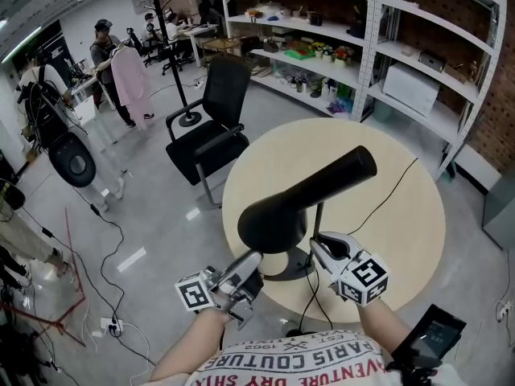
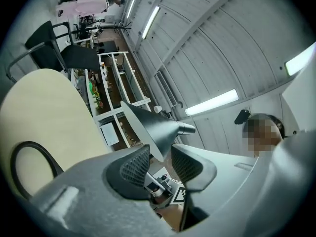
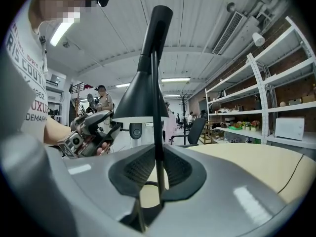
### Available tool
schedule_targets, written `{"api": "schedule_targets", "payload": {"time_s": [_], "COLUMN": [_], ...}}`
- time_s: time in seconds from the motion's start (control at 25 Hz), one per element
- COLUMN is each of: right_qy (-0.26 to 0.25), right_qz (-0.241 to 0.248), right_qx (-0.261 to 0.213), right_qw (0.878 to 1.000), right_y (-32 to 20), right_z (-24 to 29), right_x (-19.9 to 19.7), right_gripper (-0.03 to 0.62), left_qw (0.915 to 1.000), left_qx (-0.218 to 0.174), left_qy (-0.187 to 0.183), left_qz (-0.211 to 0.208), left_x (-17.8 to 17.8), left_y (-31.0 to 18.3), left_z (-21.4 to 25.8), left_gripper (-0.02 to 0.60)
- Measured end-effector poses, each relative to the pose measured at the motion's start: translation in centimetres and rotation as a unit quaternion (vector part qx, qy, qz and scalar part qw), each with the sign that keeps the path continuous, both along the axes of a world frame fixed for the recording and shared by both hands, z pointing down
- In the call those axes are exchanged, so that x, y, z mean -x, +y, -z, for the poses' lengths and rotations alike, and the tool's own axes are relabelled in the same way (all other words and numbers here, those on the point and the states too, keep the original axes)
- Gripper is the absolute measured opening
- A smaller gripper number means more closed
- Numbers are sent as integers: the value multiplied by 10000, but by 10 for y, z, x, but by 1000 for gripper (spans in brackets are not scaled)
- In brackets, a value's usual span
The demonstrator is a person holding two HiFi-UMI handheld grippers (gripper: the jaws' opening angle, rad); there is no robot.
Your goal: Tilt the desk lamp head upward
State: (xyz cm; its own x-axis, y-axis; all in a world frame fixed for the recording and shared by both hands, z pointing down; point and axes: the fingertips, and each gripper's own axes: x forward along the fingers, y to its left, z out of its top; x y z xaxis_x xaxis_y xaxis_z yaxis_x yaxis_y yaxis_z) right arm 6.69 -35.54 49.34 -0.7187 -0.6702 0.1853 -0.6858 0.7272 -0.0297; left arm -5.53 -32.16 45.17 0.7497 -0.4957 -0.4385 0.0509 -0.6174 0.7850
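While right gripper [image 1: 320, 249] fingers clamp lamp stem [image 3: 157, 83] near table [image 1: 402, 232] edge, left gripper [image 1: 248, 262] fingers gape, released, by lamp head [image 1: 310, 195].

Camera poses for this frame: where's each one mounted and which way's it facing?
Head view: head-mounted, facing steeply down at the lamp head and round table; forearms, left gripper and right gripper show.
Left gripper view: below the lamp head, facing up at the ceiling; its open jaws, the person's head.
Right gripper view: low over the table, facing the lamp stem its jaws clamp; shirt, left gripper.
Shared: all see the lamp head.
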Motion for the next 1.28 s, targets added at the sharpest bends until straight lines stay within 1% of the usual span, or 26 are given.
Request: {"api": "schedule_targets", "payload": {"time_s": [0.08, 0.12, 0.28, 0.36, 0.4, 0.56, 0.72, 1.04, 1.28], "right_qy": [26, 25, -8, -12, -14, 37, 115, 277, 365], "right_qz": [1, 4, 1, 6, 5, -7, 55, 41, 25], "right_qx": [-6, -6, -20, -28, -33, -51, -22, -75, -85], "right_qw": [10000, 10000, 10000, 10000, 10000, 10000, 9999, 9996, 9993], "right_y": [-1, -2, -2, -2, -2, -1, -3, -1, -3], "right_z": [0, 0, -1, -2, -2, -3, -5, -7, -9], "right_x": [-1, -1, -2, -2, -2, -2, 1, 7, 5], "right_gripper": [46, 46, 46, 46, 46, 46, 45, 44, 43], "left_qw": [9995, 9993, 9989, 9987, 9987, 9986, 9976, 9978, 9983], "left_qx": [88, 102, 128, 126, 114, 133, 223, 256, 178], "left_qy": [289, 359, 439, 491, 496, 503, 658, 612, 517], "left_qz": [-53, -43, 49, 77, 79, 15, -27, 9, 202], "left_x": [-4, -4, -4, -5, -5, -5, -3, 3, 9], "left_y": [-2, -3, -7, -7, -7, -6, -7, -5, -10], "left_z": [5, 7, 7, 8, 8, 9, 9, 11, 16], "left_gripper": [143, 142, 124, 82, 74, 67, 61, 60, 60]}}
